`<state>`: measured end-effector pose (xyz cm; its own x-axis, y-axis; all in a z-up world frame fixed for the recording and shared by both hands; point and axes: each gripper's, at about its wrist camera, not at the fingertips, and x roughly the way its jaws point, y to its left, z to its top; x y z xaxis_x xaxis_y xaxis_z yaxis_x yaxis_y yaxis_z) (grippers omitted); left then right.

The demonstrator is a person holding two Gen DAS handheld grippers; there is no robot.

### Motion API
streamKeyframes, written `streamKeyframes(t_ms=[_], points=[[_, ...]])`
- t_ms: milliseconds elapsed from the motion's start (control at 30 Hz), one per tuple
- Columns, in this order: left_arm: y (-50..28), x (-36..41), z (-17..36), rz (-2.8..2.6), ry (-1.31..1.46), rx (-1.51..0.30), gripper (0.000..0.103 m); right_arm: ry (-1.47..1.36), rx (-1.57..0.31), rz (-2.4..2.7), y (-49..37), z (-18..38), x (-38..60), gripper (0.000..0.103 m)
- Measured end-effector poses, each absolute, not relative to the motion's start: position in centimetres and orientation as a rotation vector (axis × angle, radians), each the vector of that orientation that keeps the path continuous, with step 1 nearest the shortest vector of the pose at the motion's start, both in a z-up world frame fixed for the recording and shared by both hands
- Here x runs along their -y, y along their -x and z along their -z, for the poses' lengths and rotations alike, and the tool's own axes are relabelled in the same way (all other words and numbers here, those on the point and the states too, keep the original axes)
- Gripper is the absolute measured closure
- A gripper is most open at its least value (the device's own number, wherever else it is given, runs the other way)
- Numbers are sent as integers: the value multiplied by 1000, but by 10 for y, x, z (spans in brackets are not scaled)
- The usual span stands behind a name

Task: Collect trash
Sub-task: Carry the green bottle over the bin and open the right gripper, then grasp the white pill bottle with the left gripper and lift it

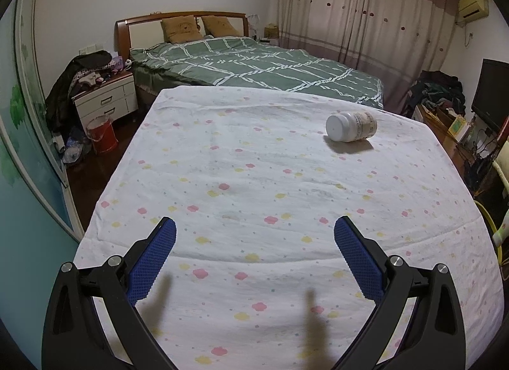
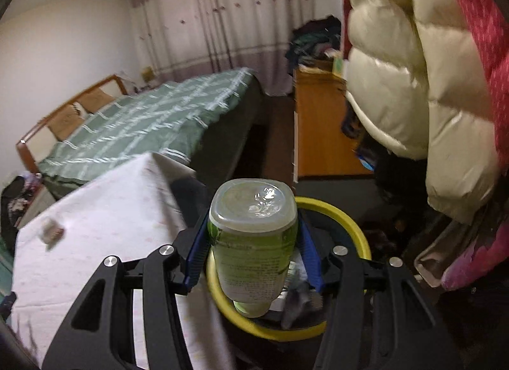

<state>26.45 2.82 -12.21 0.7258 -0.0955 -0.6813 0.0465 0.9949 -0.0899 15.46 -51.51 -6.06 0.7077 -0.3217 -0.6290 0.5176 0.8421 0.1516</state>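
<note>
Green-labelled bottle (image 2: 253, 239) clamped in right tongs (image 2: 253, 243), base-forward, directly above yellow-rimmed bin (image 2: 346, 220); left tongs (image 1: 254, 227) apart, nothing between

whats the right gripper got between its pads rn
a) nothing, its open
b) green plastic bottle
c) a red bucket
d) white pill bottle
b: in the right wrist view the right gripper has its blue pads pressed on both sides of a green plastic bottle, held over the yellow-rimmed bin.
</note>
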Motion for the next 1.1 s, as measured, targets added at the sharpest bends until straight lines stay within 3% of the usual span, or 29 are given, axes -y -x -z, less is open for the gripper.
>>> streamKeyframes(t_ms=[233,600,1100], points=[[-268,-5,123,117,34,-801,5,-375,-665,522,-155,89,544,50],[-291,89,97,130,-27,-814,5,-374,-551,357,-172,68,498,40],[-423,144,120,-152,182,-913,5,-430,-558,170,-219,89,444,40]])
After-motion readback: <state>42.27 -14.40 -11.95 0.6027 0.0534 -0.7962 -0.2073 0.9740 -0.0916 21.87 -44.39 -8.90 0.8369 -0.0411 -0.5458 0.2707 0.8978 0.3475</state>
